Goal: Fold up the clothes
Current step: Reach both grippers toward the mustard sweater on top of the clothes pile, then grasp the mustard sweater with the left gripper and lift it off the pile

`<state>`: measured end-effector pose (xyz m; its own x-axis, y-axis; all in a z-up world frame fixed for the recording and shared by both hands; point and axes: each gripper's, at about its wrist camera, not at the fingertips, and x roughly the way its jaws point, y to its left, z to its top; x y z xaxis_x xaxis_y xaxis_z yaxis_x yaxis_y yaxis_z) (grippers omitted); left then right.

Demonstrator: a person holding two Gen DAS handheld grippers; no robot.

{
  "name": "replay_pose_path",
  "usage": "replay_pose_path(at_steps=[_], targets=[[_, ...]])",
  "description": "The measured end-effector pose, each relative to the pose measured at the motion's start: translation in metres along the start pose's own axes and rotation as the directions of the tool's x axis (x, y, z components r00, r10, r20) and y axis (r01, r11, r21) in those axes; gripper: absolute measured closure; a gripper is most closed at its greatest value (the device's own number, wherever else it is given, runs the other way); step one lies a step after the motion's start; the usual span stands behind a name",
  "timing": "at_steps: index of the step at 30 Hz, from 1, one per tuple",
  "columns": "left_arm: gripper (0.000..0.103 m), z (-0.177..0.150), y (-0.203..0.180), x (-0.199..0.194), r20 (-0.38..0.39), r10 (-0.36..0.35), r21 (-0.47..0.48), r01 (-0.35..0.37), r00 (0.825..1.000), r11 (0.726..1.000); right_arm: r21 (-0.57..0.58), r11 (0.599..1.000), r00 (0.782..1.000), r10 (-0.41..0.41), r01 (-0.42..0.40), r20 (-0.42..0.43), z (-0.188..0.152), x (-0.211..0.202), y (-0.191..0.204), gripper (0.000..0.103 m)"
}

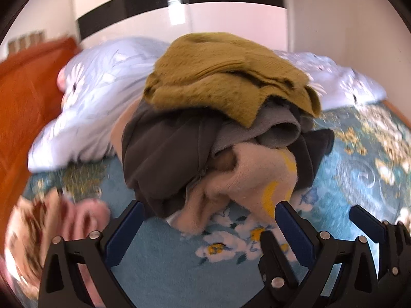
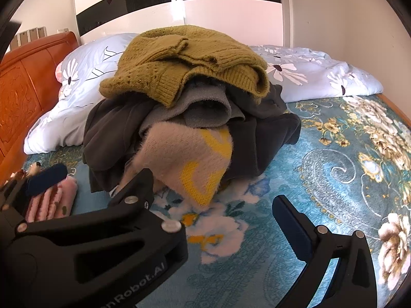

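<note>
Both grippers, left (image 1: 205,220) and right (image 2: 213,195), stand spread wide, empty, over the teal floral blanket (image 2: 321,159). Just ahead sits a clothes pile (image 2: 179,118), olive sweater (image 2: 185,59) on top.

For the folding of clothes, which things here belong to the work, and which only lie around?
Belong to the job:
- olive knit sweater, top of the pile
- grey garment
- dark garment
- cream and yellow fuzzy garment
- left gripper and right gripper, both open, empty

Just lying about:
- floral duvet
- wooden headboard
- blue floral blanket
</note>
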<state>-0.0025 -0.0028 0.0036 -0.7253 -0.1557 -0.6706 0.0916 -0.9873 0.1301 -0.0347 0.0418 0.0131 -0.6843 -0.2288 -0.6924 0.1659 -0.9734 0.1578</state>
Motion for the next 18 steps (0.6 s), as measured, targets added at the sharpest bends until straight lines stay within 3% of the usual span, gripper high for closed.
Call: replay_pose_path(at_steps=[3,7,11,12,16,18], targets=[[0.0,0.016,0.005,-0.005,0.038,0.037,0.051,-0.039,0.999,0.998,0.07,0.996,0.998,0.061,-0.062,0.012,0.0,0.001,-0.009,0.0],[0.0,0.052,0.02,-0.001,0.024,0.041,0.063,-0.043,0.999,0.997,0.253,0.967,1.0,0.003,0.002,-0.019,-0.004,0.009,-0.046,0.0],[0.0,0.096,0.009,0.012,0.021,0.006,0.134,-0.009,1.0,0.991,0.444,0.895,0.998,-0.019,0.04,-0.052,-0.015,0.01,-0.088,0.0],[0.0,0.105,0.001,0.016,0.033,0.019,0.171,-0.024,0.999,0.985,0.486,0.873,0.998,-0.019,0.045,-0.057,-0.018,0.009,-0.097,0.0],[0.0,0.13,-0.031,0.035,0.071,0.097,0.273,-0.113,0.993,0.955,0.507,0.857,0.994,-0.037,0.086,-0.107,-0.023,0.006,-0.104,0.0],[0.0,0.138,-0.04,0.056,0.036,0.17,0.304,-0.172,0.985,0.937,0.501,0.861,0.994,-0.036,0.085,-0.106,-0.023,0.005,-0.105,0.0]])
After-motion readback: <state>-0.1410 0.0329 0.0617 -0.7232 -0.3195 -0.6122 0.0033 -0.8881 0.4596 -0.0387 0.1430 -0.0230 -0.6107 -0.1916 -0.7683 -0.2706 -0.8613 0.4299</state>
